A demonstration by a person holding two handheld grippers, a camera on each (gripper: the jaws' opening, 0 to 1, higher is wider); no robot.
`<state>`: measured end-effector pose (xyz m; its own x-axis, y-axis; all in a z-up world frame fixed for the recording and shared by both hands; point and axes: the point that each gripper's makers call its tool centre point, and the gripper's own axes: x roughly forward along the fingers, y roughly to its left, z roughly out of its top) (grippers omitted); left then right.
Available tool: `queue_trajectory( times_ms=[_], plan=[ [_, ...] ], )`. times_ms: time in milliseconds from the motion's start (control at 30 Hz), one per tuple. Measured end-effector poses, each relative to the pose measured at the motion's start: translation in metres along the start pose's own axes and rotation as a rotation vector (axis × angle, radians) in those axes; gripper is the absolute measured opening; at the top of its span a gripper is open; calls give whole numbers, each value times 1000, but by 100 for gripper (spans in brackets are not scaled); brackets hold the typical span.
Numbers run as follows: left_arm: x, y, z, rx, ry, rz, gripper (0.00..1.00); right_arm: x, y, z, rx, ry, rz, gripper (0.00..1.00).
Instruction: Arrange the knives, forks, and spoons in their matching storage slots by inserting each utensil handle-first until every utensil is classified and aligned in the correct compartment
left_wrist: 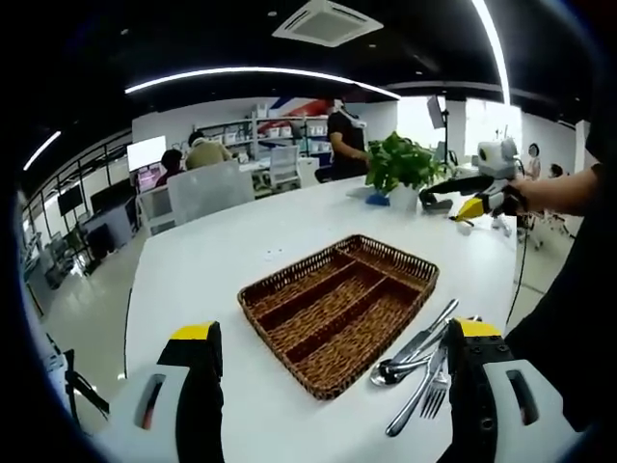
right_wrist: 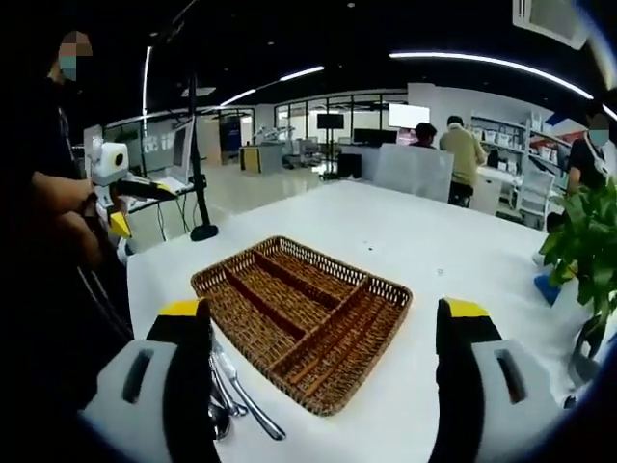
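White tabletop (left_wrist: 222, 260) in an open office is carrying a brown woven wicker tray (left_wrist: 339, 307) with long divided slots — all slots lying bare. Silver metal knives, forks and spoons (left_wrist: 420, 362) are lying in a loose pile on the table, touching the tray's edge at about 4 o'clock in the left gripper view. Left gripper (left_wrist: 333, 386) is hovering with jaws spread wide, gripping nothing. Right gripper (right_wrist: 323, 371) is likewise gaping over the tray, the cutlery sitting by its left jaw. Green potted plant (left_wrist: 403, 166) is standing beyond at 1 o'clock.
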<state>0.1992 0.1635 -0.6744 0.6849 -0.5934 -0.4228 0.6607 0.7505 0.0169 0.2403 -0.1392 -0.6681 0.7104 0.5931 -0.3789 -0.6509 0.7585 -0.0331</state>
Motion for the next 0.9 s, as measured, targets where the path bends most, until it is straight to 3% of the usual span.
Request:
queue_trajectory(
  times_ms=[133,333,900],
  plan=[
    [-2,-1,-2,17,17,4,99,-17,4,-1,21,5,7,100],
    [-4,-3,-7,23,38,11,99,-34,4,-20,-1,54,-27,100],
    [-4,-16,-7,95,79,-7,99,-52,-3,-36,-2,67,-39,100]
  ],
)
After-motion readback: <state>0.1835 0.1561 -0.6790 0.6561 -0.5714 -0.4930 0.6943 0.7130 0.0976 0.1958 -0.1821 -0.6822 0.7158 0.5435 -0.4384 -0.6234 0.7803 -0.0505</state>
